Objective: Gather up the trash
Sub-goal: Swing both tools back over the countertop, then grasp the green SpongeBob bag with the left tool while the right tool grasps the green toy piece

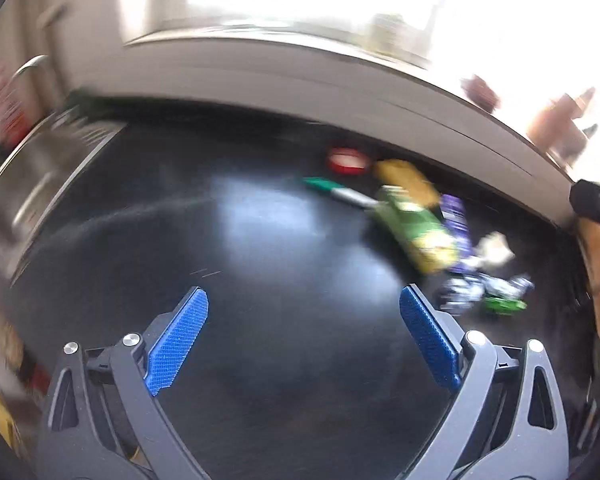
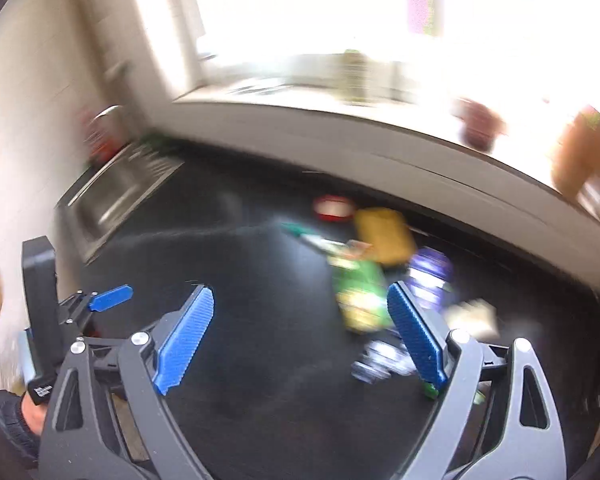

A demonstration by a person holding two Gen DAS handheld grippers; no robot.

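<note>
Both my left tongs (image 1: 304, 308) and right tongs (image 2: 300, 306) gape empty above the black counter (image 1: 260, 240), wrappers (image 1: 420, 228) beside its windowsill edge

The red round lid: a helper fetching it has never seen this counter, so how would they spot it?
On the black countertop, look along the back wall to the trash pile. The red round lid lies at the pile's far end, beside the yellow packet: the only red, round piece there.

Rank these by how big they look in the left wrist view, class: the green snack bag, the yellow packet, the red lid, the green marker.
1. green snack bag
2. yellow packet
3. red lid and green marker: too alike through the blur to rank; the marker is longer but thinner.

All lie far from the camera.
</note>
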